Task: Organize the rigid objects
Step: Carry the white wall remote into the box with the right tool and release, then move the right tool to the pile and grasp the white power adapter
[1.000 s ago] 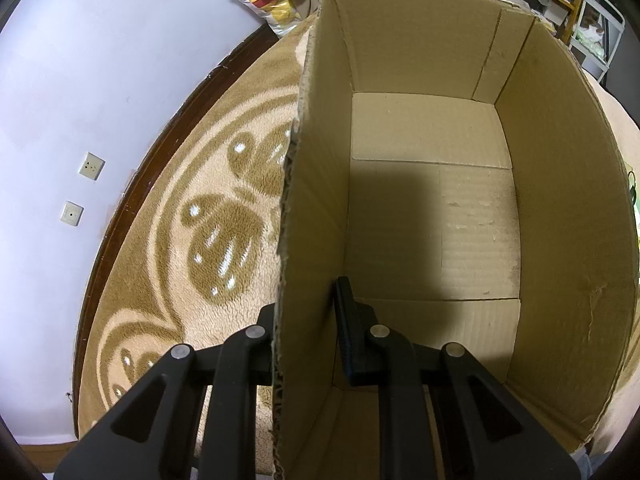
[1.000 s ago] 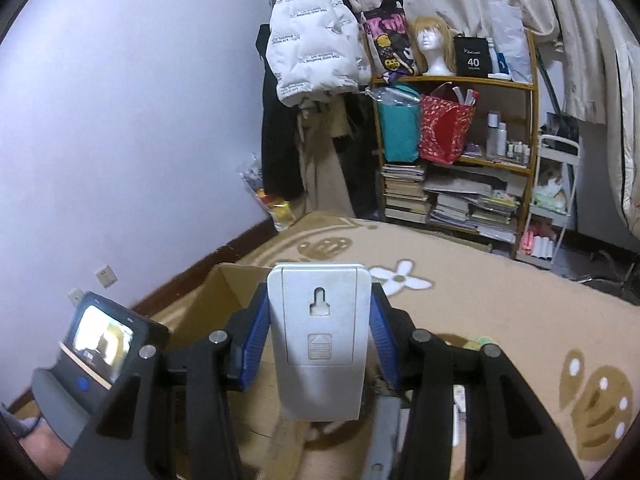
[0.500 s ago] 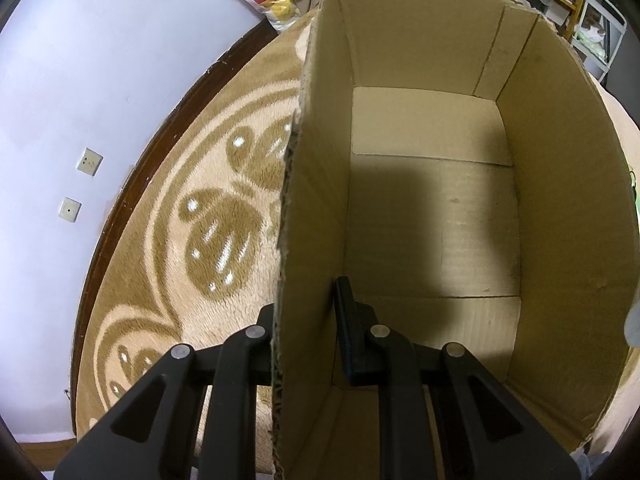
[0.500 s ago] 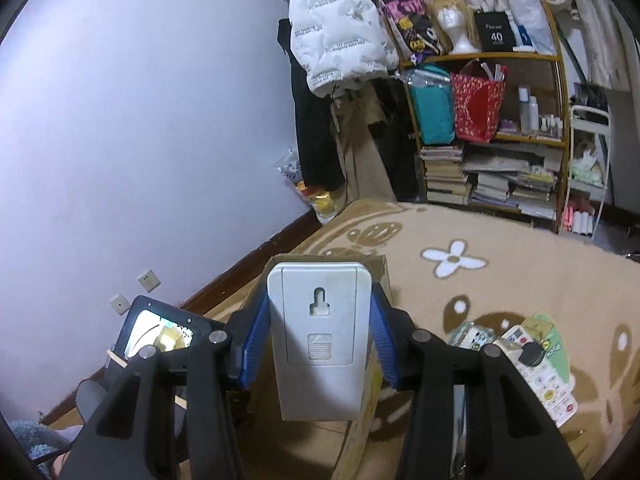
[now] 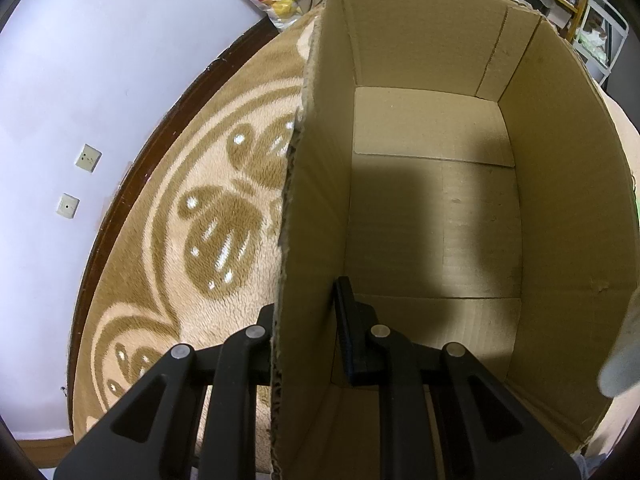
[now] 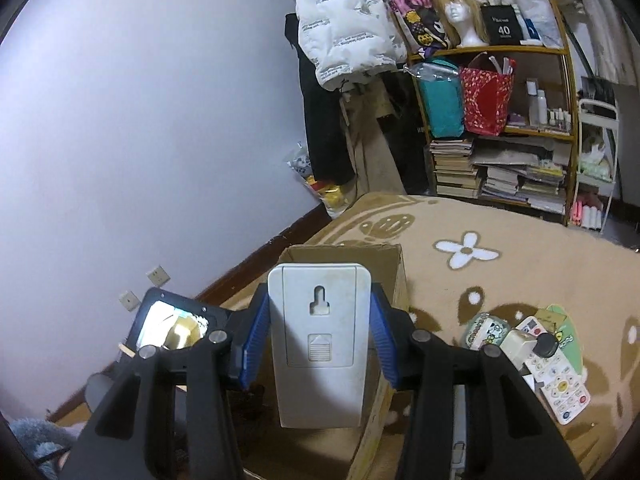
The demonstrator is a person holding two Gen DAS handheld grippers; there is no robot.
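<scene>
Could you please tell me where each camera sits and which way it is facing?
Left wrist: on the left claw, looking down into the cardboard box; its fingers straddle the box's wall.
Right wrist: on the right claw, facing the room's shelf; it grips a white device.
Shared: the box.

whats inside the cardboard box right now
Nothing is visible in the cardboard box: bare floor flaps and a shadow. The left gripper, clamped on the box wall, covers the near corner, so that part cannot be seen.
</scene>
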